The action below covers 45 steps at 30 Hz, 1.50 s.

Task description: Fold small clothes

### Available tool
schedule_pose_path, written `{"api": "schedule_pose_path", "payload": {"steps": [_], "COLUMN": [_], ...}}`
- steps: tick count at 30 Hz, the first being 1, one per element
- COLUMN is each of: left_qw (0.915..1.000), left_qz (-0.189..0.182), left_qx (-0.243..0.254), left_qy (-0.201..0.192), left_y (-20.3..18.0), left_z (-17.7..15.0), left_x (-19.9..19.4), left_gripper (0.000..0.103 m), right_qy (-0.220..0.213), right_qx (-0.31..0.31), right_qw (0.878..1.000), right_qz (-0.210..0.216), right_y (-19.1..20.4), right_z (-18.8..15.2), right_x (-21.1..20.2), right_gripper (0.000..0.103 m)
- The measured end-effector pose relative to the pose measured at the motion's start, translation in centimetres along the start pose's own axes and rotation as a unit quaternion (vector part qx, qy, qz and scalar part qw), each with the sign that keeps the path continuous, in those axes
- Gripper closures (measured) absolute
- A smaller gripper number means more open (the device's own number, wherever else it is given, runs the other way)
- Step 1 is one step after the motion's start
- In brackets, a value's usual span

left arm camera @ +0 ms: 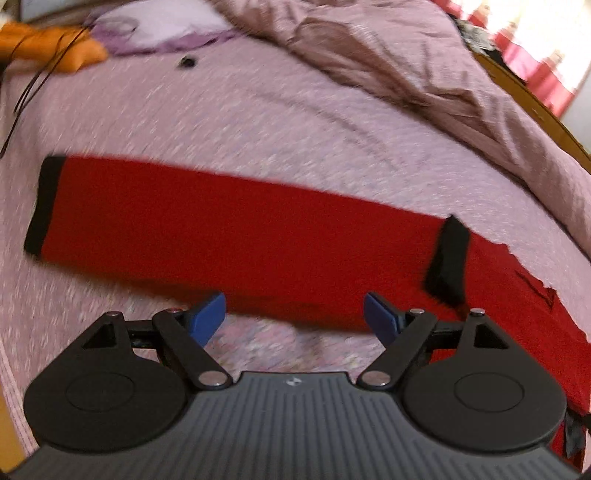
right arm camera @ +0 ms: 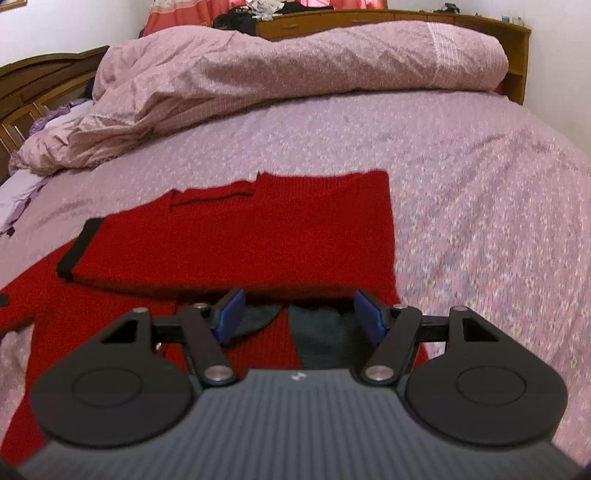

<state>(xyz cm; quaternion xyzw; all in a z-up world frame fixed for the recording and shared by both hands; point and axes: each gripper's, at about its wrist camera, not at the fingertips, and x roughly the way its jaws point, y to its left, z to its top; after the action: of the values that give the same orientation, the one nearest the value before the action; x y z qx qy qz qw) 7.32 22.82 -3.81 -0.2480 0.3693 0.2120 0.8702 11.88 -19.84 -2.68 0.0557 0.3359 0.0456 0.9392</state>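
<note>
Each black tool point(left arm camera: 294, 317) point(right arm camera: 300, 314) carries blue pads and silver screws.

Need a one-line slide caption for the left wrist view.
Open left gripper above a red sweater, its black-cuffed sleeve folded across, on a pink bedspread.

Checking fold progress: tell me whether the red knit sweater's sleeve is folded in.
Folded in: black-cuffed sleeve lies across the red knit sweater.

Home bedroom, pink bedsheet point(right arm camera: 480, 192), rumpled duvet point(right arm camera: 277, 70) (same print), wooden headboard point(right arm camera: 406, 18), curtains point(left arm camera: 532, 59)
</note>
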Motion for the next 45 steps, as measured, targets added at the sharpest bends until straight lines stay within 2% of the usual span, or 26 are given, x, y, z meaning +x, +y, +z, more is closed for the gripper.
{"api": "schedule_pose_path", "payload": {"steps": [4, 9, 16, 25, 28, 30, 33, 39, 45], "left_qw": [0.9986, 0.9951, 0.9908, 0.9851, 0.9835, 0.9836, 0.9801, 0.9752, 0.968], "left_qz": [0.01, -0.002, -0.014, -0.012, -0.008, -0.004, -0.034, -0.079, -0.146], "left_qx": [-0.051, -0.097, -0.111, -0.122, -0.126, -0.126, -0.147, -0.141, -0.107], "left_qy": [0.004, -0.022, -0.076, -0.12, -0.13, -0.13, -0.129, -0.152, -0.174], "left_y": [2.4, 4.5, 5.0, 5.7, 6.1, 6.4, 7.4, 6.6, 2.9], "left_z": [-0.5, -1.1, -0.8, 0.8, 1.3, 1.7, 2.1, 3.5, 6.1], "left_x": [0.7, 1.5, 1.7, 3.0, 3.1, 2.8, 2.2, 0.0, -2.6], "left_gripper": [0.018, 0.016, 0.014, 0.017, 0.028, 0.052, 0.07, 0.081, 0.084], "right_qy": [0.018, 0.042, 0.046, 0.042, 0.041, 0.04, 0.039, 0.036, 0.028], "right_qx": [0.008, 0.019, 0.017, 0.005, 0.008, 0.007, 0.006, 0.004, 0.017], "right_qw": [1.0, 0.999, 0.999, 0.999, 0.999, 0.999, 0.999, 0.999, 0.999], "right_qz": [-0.002, -0.009, -0.015, -0.019, -0.017, -0.017, -0.018, -0.018, -0.003], "right_y": [-0.1, -0.5, -0.4, 0.1, 0.0, 0.0, 0.1, 0.2, -0.3], "right_z": [-1.0, -2.1, -2.9, -3.0, -3.0, -3.0, -3.1, -3.1, -3.2], "right_x": [0.4, 1.4, 2.0, 2.3, 2.4, 2.4, 2.5, 2.3, 1.4], "right_gripper": [0.035, 0.036, 0.035, 0.029, 0.028, 0.027, 0.026, 0.026, 0.027]}}
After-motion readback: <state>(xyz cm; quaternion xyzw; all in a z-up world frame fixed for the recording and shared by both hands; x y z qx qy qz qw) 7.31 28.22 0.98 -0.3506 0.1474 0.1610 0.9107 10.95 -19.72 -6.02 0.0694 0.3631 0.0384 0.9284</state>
